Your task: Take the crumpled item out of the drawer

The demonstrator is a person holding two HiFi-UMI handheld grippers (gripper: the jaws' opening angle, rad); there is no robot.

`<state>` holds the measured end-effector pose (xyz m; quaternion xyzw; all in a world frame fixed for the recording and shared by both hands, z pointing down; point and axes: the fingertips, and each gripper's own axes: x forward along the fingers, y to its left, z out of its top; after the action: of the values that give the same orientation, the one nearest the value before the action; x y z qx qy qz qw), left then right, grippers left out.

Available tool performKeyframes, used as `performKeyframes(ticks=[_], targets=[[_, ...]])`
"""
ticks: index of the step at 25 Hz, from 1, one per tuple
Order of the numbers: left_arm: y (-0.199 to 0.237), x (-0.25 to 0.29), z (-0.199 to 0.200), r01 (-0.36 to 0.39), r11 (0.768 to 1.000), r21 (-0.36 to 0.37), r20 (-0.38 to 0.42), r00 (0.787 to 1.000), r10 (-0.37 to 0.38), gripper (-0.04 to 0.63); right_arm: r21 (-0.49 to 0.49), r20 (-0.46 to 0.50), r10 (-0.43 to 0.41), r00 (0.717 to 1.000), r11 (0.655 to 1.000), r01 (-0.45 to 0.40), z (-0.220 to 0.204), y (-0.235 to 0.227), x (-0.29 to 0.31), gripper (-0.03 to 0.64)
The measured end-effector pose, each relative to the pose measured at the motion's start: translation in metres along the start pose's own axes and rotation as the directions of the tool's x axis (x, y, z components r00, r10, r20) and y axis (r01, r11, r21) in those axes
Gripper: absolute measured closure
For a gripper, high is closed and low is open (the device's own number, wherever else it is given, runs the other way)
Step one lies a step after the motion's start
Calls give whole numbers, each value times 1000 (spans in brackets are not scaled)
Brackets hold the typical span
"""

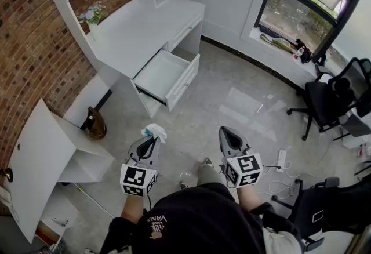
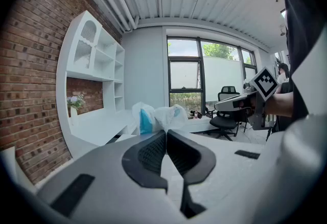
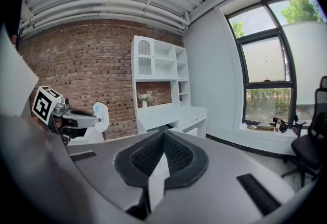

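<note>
Head view: the crumpled item (image 1: 155, 131) was clear of the open drawer (image 1: 164, 75), pinched at the tips of the left gripper (image 1: 153, 139).
Left gripper view: the jaws were closed on the item's edge only, and so thin a bite could slip.
Right gripper view: the right gripper (image 3: 163, 135) was closed and empty.

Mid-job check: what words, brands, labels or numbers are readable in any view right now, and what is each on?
"VANS": upside down in the head view, on the person's black garment; it looks like this but is small.
Smaller print by that logo: too small to read.
Marker cubes on the left gripper and right gripper: square patterns only, no words.
Crumpled item: no readable print.
</note>
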<state>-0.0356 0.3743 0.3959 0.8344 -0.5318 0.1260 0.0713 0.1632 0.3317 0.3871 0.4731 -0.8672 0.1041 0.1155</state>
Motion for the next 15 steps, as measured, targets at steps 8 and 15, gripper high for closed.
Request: performKeyframes(ticks=[8,15], targets=[[13,43,4,-24,1000,-9,-21,999,24,584,48,46,31,998,998,-33,12,-35,36,617],[24,106,20,-70,998,-3,-44,997,70,584,52,20,93,995,994,-94,19,-82,81,615]])
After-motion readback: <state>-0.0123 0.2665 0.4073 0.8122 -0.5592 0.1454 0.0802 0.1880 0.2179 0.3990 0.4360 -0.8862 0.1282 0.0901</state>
